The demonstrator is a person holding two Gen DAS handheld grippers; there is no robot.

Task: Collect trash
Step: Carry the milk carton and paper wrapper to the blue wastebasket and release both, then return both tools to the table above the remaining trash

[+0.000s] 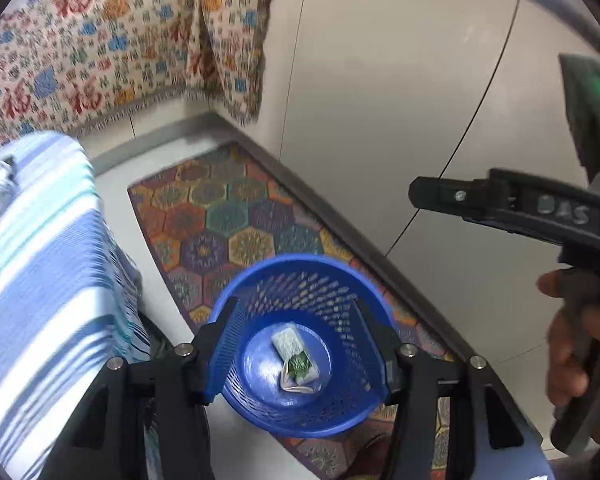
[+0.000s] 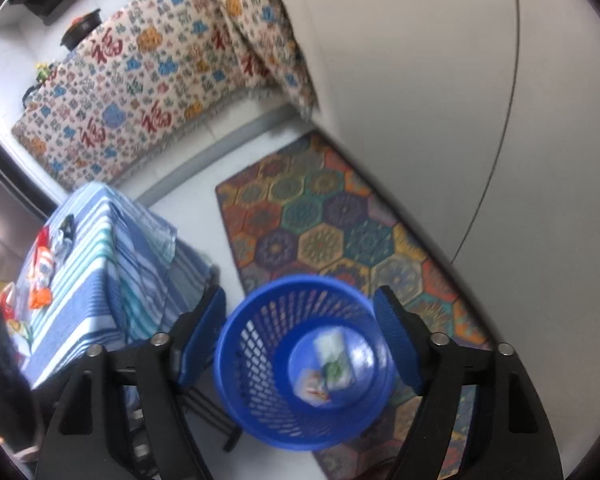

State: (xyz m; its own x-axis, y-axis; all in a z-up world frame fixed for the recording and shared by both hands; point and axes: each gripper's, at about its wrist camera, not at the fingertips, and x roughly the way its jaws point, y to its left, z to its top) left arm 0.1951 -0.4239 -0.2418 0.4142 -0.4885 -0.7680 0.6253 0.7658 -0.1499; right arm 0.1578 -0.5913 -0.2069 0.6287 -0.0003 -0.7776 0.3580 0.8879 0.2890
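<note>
Both grippers hang over the blue bin (image 1: 300,344), jaws apart and empty: the left gripper (image 1: 300,356) moderately, the right gripper (image 2: 300,344) wide. Wrappers (image 1: 296,364) lie blurred on the bin's floor. Only the right view shows more trash (image 2: 40,276) on the table (image 2: 100,264) at nine o'clock.

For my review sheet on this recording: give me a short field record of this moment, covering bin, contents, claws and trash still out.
bin: blue mesh basket on the floor, at the rug's edge
contents: two wrappers
left claw: open, empty, above basket
right claw: open, empty, above basket
trash left: wrappers on striped table
</note>
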